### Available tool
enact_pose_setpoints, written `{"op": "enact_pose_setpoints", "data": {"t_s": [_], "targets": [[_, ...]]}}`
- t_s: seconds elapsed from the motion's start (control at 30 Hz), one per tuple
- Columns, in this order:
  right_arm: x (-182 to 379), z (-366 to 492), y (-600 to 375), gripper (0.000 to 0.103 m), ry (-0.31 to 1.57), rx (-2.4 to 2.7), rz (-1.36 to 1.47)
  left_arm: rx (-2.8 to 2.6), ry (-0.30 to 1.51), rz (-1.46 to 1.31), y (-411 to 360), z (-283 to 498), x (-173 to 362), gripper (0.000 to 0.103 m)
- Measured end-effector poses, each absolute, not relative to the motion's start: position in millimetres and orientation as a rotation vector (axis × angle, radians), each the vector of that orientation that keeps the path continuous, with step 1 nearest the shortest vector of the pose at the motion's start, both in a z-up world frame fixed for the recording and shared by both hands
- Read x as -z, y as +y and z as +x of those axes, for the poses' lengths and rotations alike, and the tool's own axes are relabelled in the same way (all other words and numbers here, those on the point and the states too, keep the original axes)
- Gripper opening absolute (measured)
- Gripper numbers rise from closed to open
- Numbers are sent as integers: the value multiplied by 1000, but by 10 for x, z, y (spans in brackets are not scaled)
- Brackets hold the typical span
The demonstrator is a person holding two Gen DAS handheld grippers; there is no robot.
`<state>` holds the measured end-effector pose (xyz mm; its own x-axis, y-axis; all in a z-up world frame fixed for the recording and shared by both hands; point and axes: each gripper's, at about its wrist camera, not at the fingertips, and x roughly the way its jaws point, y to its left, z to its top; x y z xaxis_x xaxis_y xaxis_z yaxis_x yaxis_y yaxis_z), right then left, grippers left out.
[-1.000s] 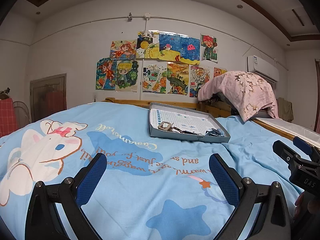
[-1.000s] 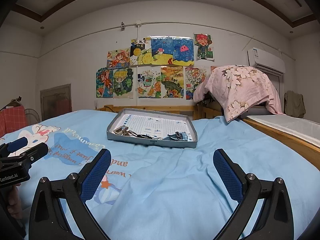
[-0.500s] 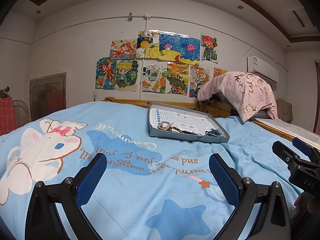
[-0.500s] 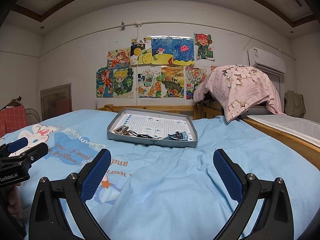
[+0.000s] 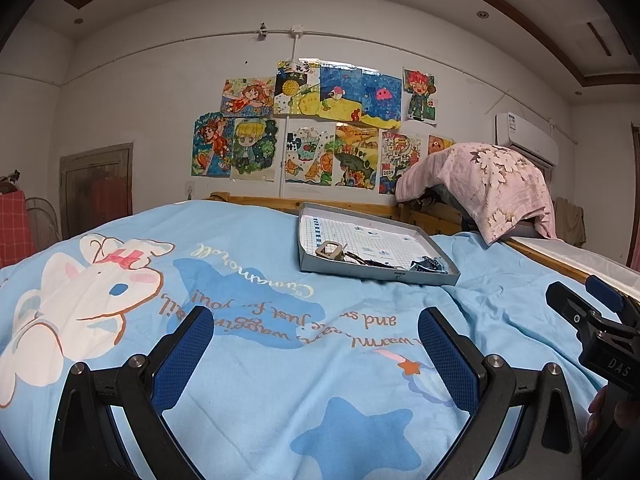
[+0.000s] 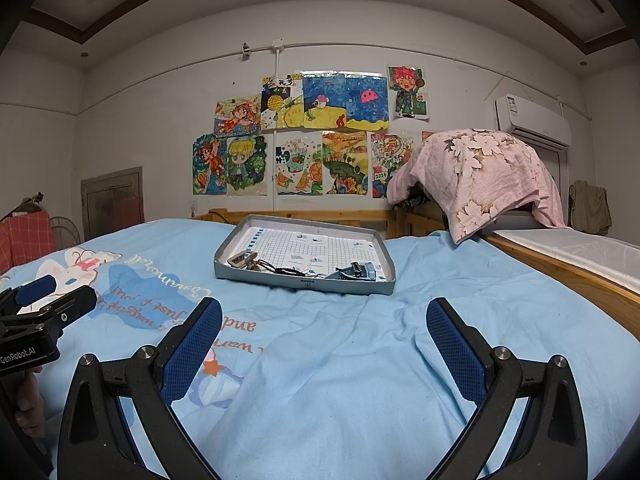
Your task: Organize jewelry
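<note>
A shallow grey tray (image 5: 404, 277) (image 6: 304, 283) lies on the blue bedspread, well ahead of both grippers. A checked paper lines it. Along its near edge lie a beige buckle-like piece (image 5: 330, 249) (image 6: 241, 259), dark cords or chains (image 5: 366, 260) (image 6: 276, 269) and a dark blue clump (image 5: 426, 265) (image 6: 358, 270). My left gripper (image 5: 316, 320) is open and empty, low over the bedspread. My right gripper (image 6: 324, 312) is open and empty, to the right of the left one. Each shows at the edge of the other's view.
The blue cartoon bedspread (image 5: 224, 304) covers a bed with a wooden headboard (image 6: 320, 216). A pink flowered cloth (image 6: 480, 176) drapes a heap at the back right. A wooden rail (image 6: 568, 276) runs along the right side.
Almost nothing. Both grippers stay open and hold their place, with only a slight drift of the views.
</note>
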<state>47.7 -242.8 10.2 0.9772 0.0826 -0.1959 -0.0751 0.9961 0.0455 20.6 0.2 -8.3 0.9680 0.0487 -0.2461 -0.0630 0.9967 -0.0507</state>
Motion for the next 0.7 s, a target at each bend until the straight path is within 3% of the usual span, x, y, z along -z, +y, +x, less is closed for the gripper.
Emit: {"op": "enact_pose_setpoints", "data": {"t_s": [0.7], "targets": [[-103,476,-2422,100,200,-79,38,-57,246,-59,-15,187,70,103]]}}
